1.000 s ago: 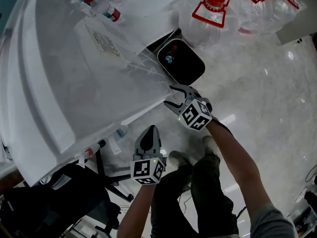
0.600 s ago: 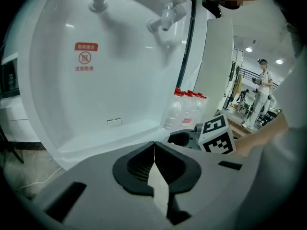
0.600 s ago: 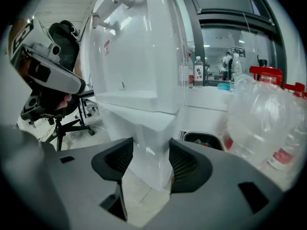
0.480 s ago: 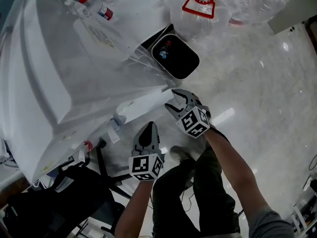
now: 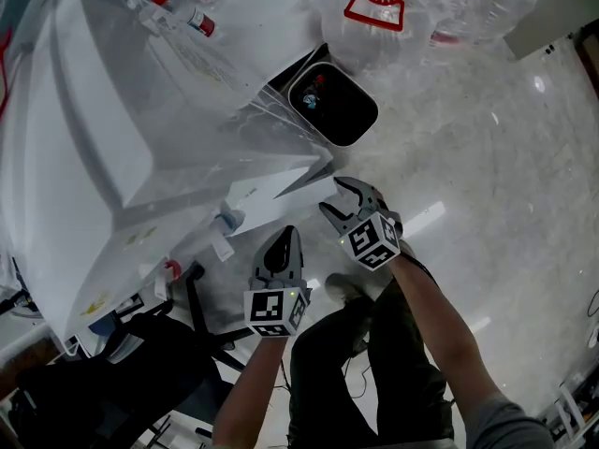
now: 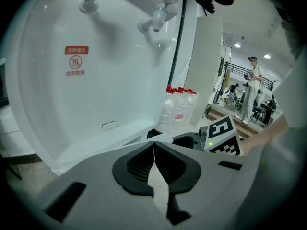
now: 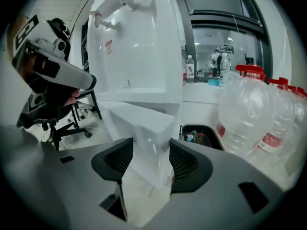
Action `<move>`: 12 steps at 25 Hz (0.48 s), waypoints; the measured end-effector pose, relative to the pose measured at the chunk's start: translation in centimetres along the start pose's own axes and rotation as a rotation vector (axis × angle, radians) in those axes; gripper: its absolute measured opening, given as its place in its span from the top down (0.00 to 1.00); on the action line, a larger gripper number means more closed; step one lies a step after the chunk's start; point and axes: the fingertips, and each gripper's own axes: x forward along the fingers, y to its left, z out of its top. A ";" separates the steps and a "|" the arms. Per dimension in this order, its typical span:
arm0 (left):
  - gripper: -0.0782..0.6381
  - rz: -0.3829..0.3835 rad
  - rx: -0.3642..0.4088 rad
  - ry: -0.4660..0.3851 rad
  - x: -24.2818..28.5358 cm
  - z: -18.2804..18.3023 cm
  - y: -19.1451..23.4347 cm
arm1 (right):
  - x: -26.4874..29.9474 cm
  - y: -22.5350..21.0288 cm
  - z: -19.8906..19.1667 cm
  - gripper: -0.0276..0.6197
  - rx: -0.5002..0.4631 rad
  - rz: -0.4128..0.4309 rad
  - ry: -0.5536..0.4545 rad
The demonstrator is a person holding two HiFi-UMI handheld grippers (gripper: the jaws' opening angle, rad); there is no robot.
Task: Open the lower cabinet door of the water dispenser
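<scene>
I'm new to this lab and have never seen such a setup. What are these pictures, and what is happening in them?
There is no robot here: a person holds a two-jaw gripper in each hand. One picture comes from a head camera looking down; the other two cameras ride on the grippers. The right gripper has just been closing its jaws on the edge of the half-open cabinet door of the white water dispenser. The left gripper is shut and empty. On the floor stand a black bin and clear water bottles.

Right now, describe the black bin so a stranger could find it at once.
Start at the white water dispenser. On the floor beside it, near the clear red-capped jugs, sits the bin. It alone is black, open-topped, with litter inside.
</scene>
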 end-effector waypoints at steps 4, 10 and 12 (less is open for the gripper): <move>0.88 -0.073 0.164 0.033 0.9 0.4 -0.6 | -0.5 0.1 0.1 0.59 0.035 0.033 -0.012; 0.87 -0.169 0.445 0.175 2.6 -0.2 -1.6 | -4.5 -0.2 -0.2 0.59 0.159 0.082 -0.041; 0.87 -0.177 0.509 0.214 3.0 -0.5 -1.8 | -6.4 -0.6 -0.2 0.63 0.176 0.073 -0.049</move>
